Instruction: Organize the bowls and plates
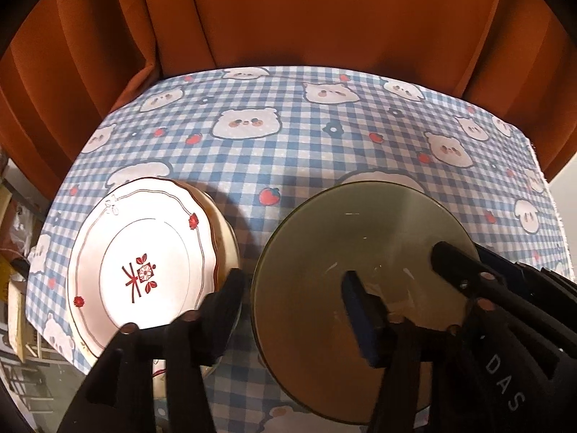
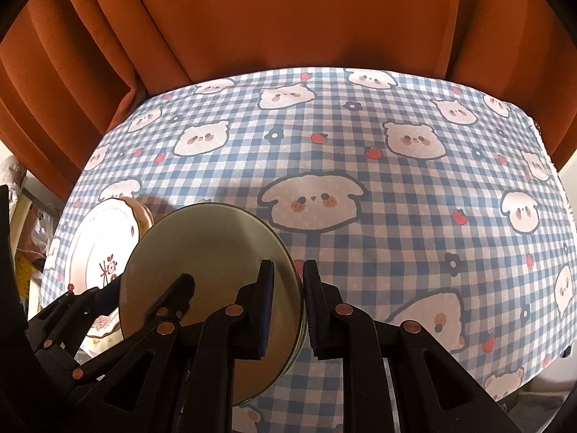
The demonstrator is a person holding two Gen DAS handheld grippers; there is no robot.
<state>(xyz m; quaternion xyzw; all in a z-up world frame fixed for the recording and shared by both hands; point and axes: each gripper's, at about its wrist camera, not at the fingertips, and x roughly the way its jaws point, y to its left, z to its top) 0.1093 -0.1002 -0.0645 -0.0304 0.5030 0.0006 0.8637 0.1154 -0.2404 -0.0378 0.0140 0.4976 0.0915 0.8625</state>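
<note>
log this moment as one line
left gripper: open, astride bowl rim | right gripper: shut on bowl rim | plate: atop another dish, beside bowl

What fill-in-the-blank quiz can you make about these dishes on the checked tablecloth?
1. The white plate sits to the ___ of the green bowl.
2. The right gripper pinches the bowl's ___.
3. The pattern printed on the plate is ___.
Missing words: left; rim; red.
</note>
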